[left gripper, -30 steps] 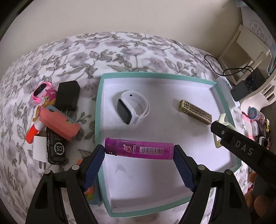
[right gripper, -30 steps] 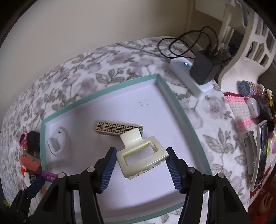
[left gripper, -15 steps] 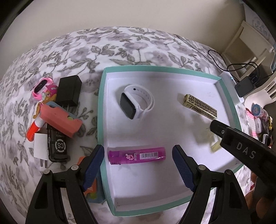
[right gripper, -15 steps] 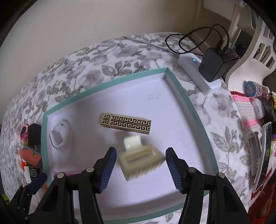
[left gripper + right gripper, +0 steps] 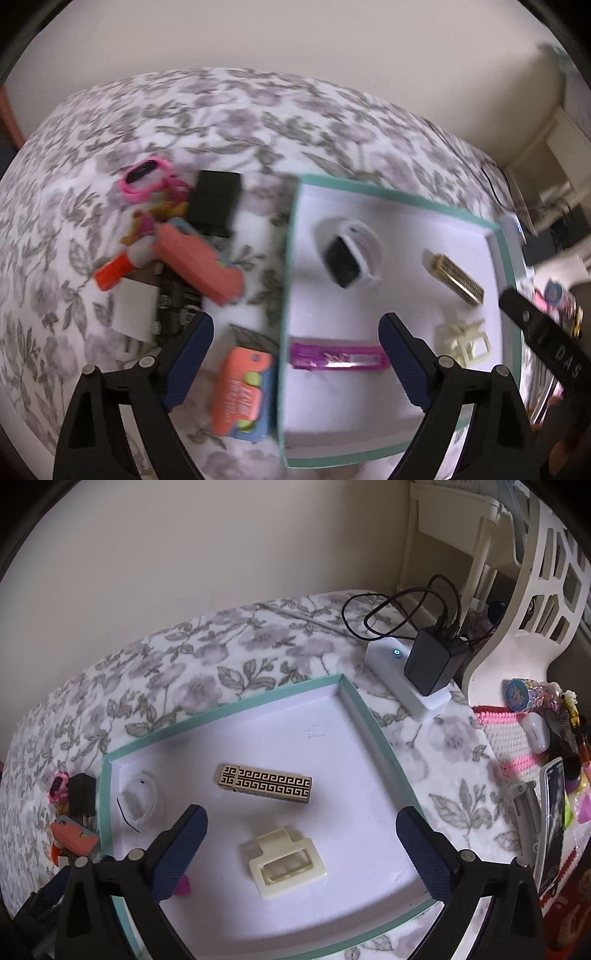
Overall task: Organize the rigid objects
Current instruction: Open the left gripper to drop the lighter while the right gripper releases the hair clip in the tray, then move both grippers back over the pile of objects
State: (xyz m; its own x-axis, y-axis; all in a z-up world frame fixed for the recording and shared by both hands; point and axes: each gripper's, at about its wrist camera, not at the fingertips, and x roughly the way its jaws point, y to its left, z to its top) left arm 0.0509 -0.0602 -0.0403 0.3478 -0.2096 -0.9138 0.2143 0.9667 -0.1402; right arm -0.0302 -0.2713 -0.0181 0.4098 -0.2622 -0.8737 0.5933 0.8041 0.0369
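tray: teal-rimmed white tray (image 5: 229, 710) on the floral bedspread (image 5: 184, 664); landmark for everything below
left gripper (image 5: 295, 354): above the tray's near-left edge, jaws apart and opening, nothing clamped; one jaw outside the rim, the other over the tray floor
right gripper (image 5: 303, 849): above the tray's near side, jaws wide apart and opening, nothing pressed
hair claw: cream hair claw (image 5: 286, 862) flat on the tray floor between the right jaws, clear of both
lighter: magenta lighter (image 5: 338, 356) flat inside the tray by the left rim, loose
patterned case: gold-and-black case (image 5: 266, 783) mid-tray, just beyond the hair claw
watch: white smartwatch (image 5: 351, 254) in the tray's far-left part
outside, left of tray: coral-and-blue toy (image 5: 242, 393) touching the rim; further left a pile with black charger (image 5: 216, 197), pink band (image 5: 144, 177), white plug (image 5: 135, 308)
outside, right of tray: white power bank (image 5: 402, 681) with black adapter (image 5: 430, 662) on it
note: left view is motion-blurred
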